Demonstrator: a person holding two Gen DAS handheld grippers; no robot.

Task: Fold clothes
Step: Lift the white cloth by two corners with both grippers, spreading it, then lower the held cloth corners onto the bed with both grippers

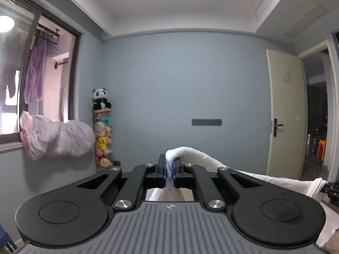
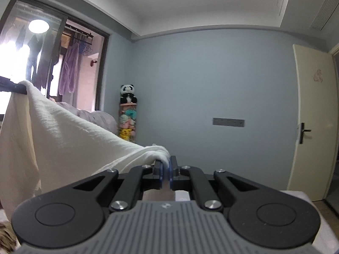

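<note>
A white cloth (image 2: pixel 63 131) hangs stretched in the air between my two grippers. My left gripper (image 1: pixel 168 167) is shut on one top corner of the white cloth (image 1: pixel 190 154), which runs off to the right toward the other gripper's tip (image 1: pixel 330 187). My right gripper (image 2: pixel 166 167) is shut on the opposite corner; from there the cloth climbs left to the left gripper's tip (image 2: pixel 14 87) and drapes down below it. Both grippers point level at the blue-grey wall.
A window (image 1: pixel 31 74) with hanging laundry fills the left. A pink bundle of bedding (image 1: pixel 57 137) lies under it. A panda toy (image 1: pixel 100 99) tops a column of plush toys (image 1: pixel 103 141) in the corner. A cream door (image 1: pixel 286 116) stands open at right.
</note>
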